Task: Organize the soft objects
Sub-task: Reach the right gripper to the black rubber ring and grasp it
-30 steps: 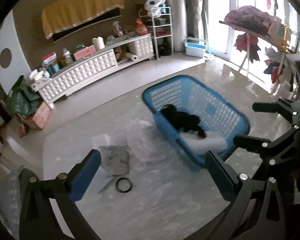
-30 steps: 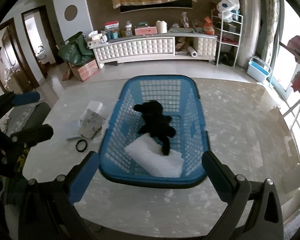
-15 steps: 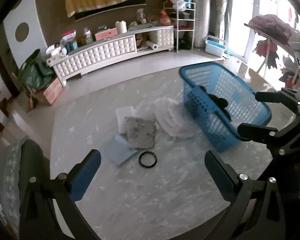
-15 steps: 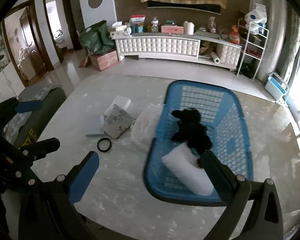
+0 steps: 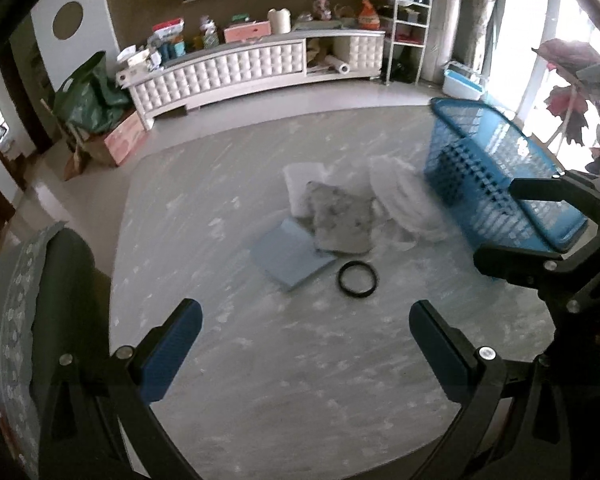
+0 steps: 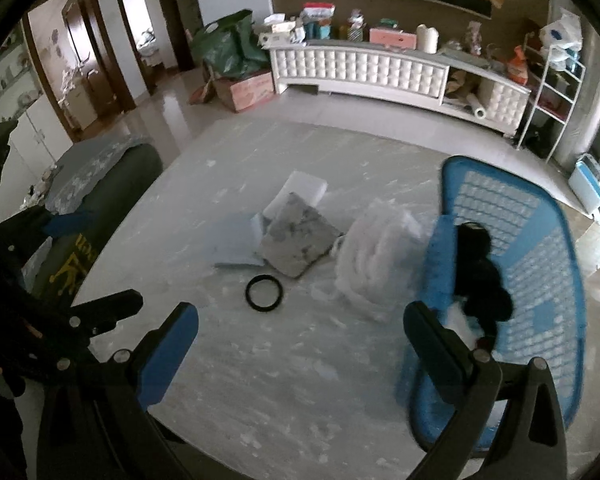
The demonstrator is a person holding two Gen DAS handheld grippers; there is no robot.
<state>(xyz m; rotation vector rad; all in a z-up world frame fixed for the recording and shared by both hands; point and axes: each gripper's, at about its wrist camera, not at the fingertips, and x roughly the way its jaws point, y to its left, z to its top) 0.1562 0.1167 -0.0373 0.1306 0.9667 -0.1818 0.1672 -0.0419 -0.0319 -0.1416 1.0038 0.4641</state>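
Observation:
A blue basket (image 6: pixel 540 264) stands at the right of the marble table and holds a black plush toy (image 6: pixel 480 276) and a white foam piece (image 6: pixel 460 322). On the table lie a grey pad (image 5: pixel 342 218), a white foam block (image 5: pixel 302 184), a light blue sheet (image 5: pixel 290 256), a clear bubble-wrap bundle (image 5: pixel 404 200) and a black ring (image 5: pixel 357 274). My left gripper (image 5: pixel 304 344) is open and empty, in front of the ring. My right gripper (image 6: pixel 300 344) is open and empty, near the basket's front left corner. The basket also shows in the left wrist view (image 5: pixel 496 176).
A dark green chair back (image 6: pixel 100 200) stands at the table's left edge. A white cabinet (image 5: pixel 252 68) with clutter runs along the far wall. A wire shelf (image 5: pixel 408 32) and a clothes rack (image 5: pixel 572 92) stand at the right.
Both grippers have swung left, away from the basket and toward the pile of pads and the ring. Both stay open and empty.

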